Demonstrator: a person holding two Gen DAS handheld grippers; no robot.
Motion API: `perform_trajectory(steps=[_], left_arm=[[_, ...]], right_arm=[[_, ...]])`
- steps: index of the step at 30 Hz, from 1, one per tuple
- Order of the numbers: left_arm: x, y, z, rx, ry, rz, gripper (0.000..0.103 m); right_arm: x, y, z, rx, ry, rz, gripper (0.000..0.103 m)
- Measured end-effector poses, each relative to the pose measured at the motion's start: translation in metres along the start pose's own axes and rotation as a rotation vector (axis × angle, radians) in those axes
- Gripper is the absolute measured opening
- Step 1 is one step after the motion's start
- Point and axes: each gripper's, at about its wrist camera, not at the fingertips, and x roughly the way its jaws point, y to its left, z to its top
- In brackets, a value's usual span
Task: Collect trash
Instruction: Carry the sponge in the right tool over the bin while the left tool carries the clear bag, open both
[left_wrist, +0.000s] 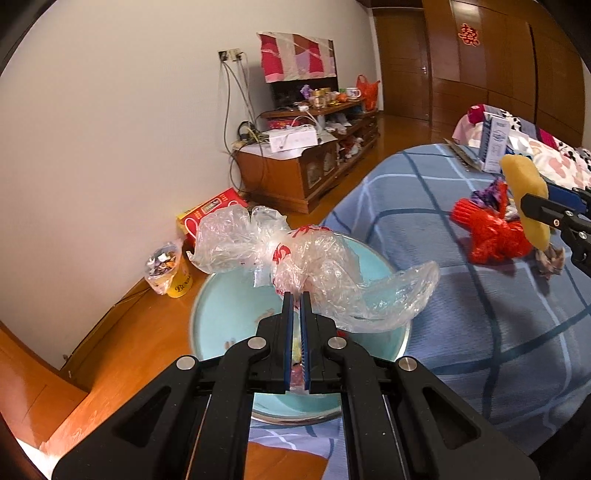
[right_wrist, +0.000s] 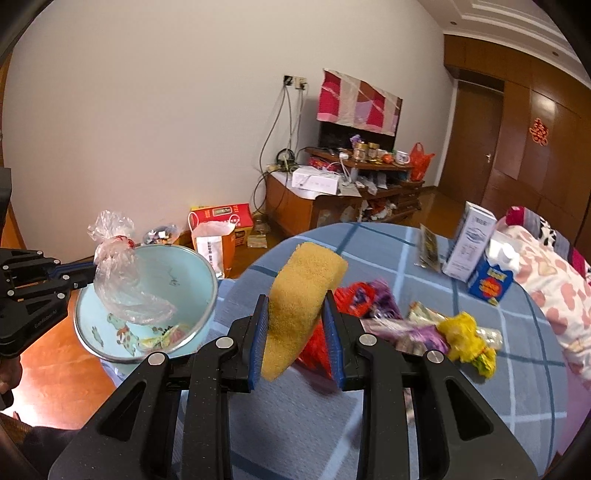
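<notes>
Left gripper (left_wrist: 297, 295): clamped tight on a crumpled clear plastic bag (left_wrist: 314, 266), held above the basin.
Right gripper (right_wrist: 295, 317): pinching a yellow sponge (right_wrist: 299, 306), lifted over the bed.
Basin (right_wrist: 207, 273): light blue, at the bed's edge, wrappers inside.
Bed (right_wrist: 369, 417): blue checked cover; red and yellow wrappers (right_wrist: 467, 341) near the sponge.

1. Left tongs (left_wrist: 297, 295): matte black plastic linkage arms with triangular cut-outs; round silver pivot pins at each joint.
2. Left tongs, fingers (left_wrist: 288, 332): straight black bars faced with ribbed blue pads.
3. Right tongs (right_wrist: 295, 299): same build, black speckled arms, four silver pivot pins, slot-shaped openings.
4. Right tongs, fingers (right_wrist: 260, 332): blue ribbed pads on black backing.
5. Left tongs seen from the right wrist: small silver screws; faint pale lettering on the body, unreadable.
</notes>
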Motion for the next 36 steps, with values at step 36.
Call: perform_trajectory(steps=[36], left_arm=[[0.023,0.048,-0.005,-0.071,0.047,0.098,0.003]], right_arm=[[0.048,0.063,0.029,-0.120,0.030,0.095,0.029]])
